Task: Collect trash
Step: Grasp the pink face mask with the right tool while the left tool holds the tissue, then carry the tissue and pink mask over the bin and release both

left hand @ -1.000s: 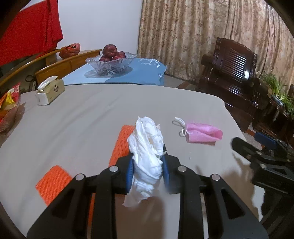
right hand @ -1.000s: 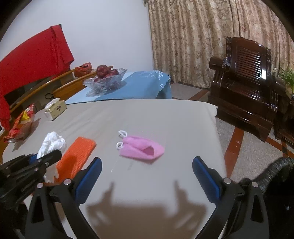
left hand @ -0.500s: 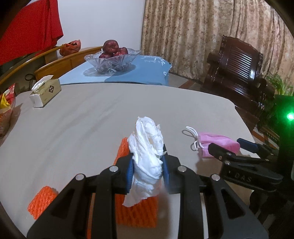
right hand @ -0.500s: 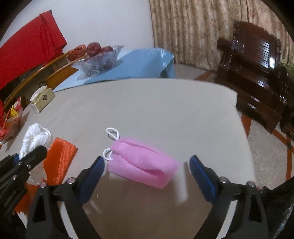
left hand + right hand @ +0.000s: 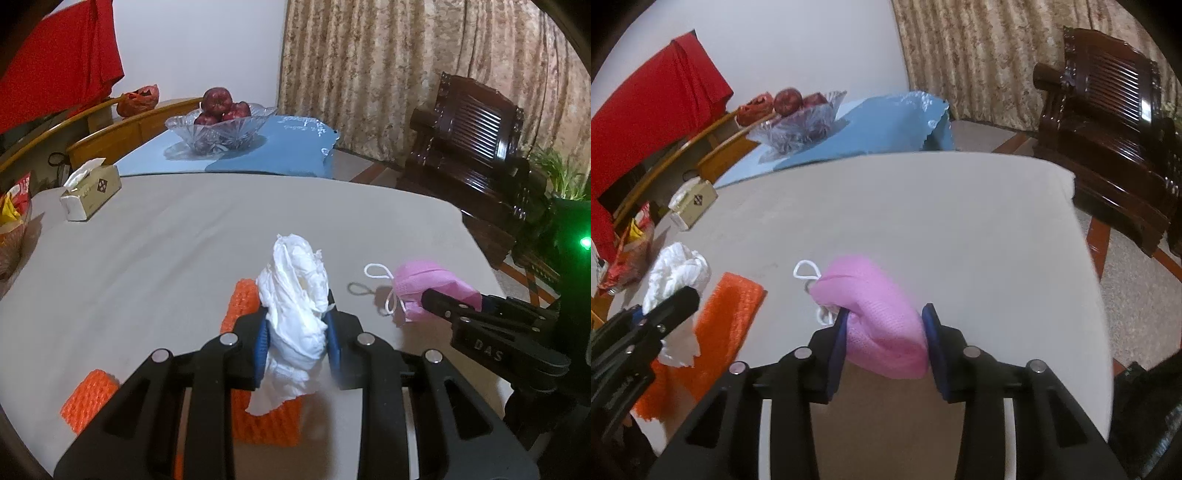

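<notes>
The left gripper (image 5: 295, 343) points forward and down at the tabletop (image 5: 166, 229). Its two blue pads are clenched on a crumpled white tissue (image 5: 295, 295). The tissue stands tall and lumpy in the lower middle of the left view, with its long side running up and down.

The right gripper (image 5: 884, 343) also tilts down toward the tabletop. Its jaws are closing, and a pink face mask (image 5: 875, 314) sits between them, with both blue pads against its sides. The mask is soft, with a fine woven look, and it is bunched into a puffy lump. Its long side runs from the upper left to the lower right in the right view. Its white loop strings (image 5: 807, 271) stick out at the upper left end. In the left view the mask is at the middle right, at the tip of the right gripper.

An orange foam net (image 5: 731, 314) lies flat on the grey tabletop at the lower left of the right view. It is bumpy, like a mesh. In the left view it lies under the left gripper.

A tissue box (image 5: 90, 192) sits at the far left of the tabletop. A glass bowl (image 5: 221, 127) holding red fruit stands on a blue cloth (image 5: 288, 155) behind it.
</notes>
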`<state>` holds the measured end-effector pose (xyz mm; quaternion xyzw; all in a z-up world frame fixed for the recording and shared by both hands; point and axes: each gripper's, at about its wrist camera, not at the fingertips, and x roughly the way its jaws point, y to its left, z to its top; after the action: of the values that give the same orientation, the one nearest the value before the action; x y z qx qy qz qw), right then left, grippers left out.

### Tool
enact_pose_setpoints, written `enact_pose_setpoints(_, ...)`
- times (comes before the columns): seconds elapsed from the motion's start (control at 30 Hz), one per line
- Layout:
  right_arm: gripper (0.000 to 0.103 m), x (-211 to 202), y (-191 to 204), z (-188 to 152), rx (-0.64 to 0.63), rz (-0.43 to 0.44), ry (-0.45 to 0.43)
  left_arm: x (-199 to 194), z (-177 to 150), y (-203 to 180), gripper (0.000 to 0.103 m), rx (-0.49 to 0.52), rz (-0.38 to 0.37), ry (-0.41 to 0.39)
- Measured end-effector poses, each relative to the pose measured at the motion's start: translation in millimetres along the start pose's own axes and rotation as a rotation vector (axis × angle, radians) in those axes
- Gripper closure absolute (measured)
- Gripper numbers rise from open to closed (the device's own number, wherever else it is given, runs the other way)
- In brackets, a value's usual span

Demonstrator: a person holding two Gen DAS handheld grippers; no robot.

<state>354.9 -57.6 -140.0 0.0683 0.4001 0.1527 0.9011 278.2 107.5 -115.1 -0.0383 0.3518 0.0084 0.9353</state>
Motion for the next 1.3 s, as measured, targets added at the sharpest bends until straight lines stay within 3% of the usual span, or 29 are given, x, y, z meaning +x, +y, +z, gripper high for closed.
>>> enact_pose_setpoints(0.77, 0.064, -143.2, -14.9, -22.8, 0.001, -0.064, -0.170, -93.2, -10.1, -62.1, 0.078, 0.048, -0.097, -0.069)
enact_pose_setpoints(1.3, 0.064, -251.2, -68.9, -73.1, 0.080, -0.178, -0.258, -155.5, -43.4, -151.3, 0.078, 0.151, -0.253, -0.091)
